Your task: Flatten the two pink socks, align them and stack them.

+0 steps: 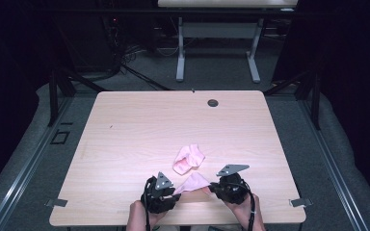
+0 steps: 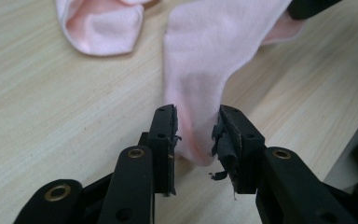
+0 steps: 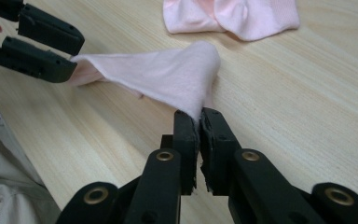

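Two pale pink socks lie near the table's front edge. One sock (image 1: 189, 159) (image 2: 102, 28) (image 3: 233, 14) sits crumpled and untouched, just beyond the grippers. The other sock (image 1: 192, 182) (image 2: 205, 56) (image 3: 168, 74) stretches between the two grippers. My right gripper (image 1: 209, 188) (image 3: 199, 116) is shut on one edge of it and lifts the cloth into a fold. My left gripper (image 1: 176, 190) (image 2: 196, 135) (image 3: 77, 55) is open, its jaws standing either side of the sock's rounded end, with worn, torn pads (image 2: 223, 144).
The light wooden table (image 1: 139, 130) has a dark cable grommet (image 1: 213, 102) near its far edge. Its front edge (image 1: 101, 222) runs just below the person's hands. Another table's white legs (image 1: 180, 53) stand on the grey floor beyond.
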{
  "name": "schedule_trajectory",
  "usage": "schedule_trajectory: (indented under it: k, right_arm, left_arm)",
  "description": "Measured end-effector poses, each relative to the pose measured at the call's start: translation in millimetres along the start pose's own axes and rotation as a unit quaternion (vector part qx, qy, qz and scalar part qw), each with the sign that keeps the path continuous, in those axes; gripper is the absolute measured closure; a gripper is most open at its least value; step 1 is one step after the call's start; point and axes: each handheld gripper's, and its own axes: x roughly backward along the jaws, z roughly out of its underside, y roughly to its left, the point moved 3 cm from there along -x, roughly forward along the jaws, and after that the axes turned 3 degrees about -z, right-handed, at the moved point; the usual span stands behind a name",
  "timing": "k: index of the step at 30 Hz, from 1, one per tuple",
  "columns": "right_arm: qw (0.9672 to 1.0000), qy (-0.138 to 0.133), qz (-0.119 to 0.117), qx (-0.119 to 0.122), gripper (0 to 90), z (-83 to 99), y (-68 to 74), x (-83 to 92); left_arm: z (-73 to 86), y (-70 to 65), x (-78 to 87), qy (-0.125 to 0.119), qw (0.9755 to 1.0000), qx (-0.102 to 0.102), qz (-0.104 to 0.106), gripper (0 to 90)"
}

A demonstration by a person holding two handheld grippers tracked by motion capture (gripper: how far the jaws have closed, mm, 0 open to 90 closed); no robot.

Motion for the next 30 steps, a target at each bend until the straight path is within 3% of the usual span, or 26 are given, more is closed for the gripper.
schedule_trajectory:
  k: [3,6,9,13,21,28,30]
  right_arm:
    - [1.0000,0.000,0.004,-0.003,79.1,3.1,-0.8,-2.1]
    - [0.9999,0.000,0.006,-0.011,77.6,8.2,-2.2,-3.4]
    - [0.9998,-0.001,0.010,-0.014,79.5,14.0,-3.8,-5.3]
    - [0.9996,-0.008,0.017,-0.018,84.3,19.7,-5.8,-1.4]
    - [0.9978,-0.049,0.044,-0.012,87.7,10.4,-7.3,22.6]
    - [0.9950,-0.079,0.062,0.005,87.7,-7.9,-5.4,51.4]
    - [0.9945,-0.080,0.065,0.017,87.6,-15.9,-2.7,57.1]
  left_arm:
    - [4.7,-2.1,-2.0,0.003,0.9999,-0.009,-0.004,70.6]
    - [7.5,-3.2,-4.9,0.006,0.9999,-0.011,-0.005,79.9]
    - [8.1,-3.7,-7.2,0.002,0.9999,-0.014,0.000,87.4]
    - [5.8,-5.0,-10.5,0.003,0.9998,-0.019,0.009,89.2]
    - [-6.0,-15.3,-16.9,-0.020,0.9989,-0.009,0.040,89.4]
    - [-21.3,-34.0,-27.3,-0.044,0.9946,0.008,0.094,89.4]
    - [-23.8,-41.5,-32.6,-0.042,0.9937,0.002,0.104,89.4]
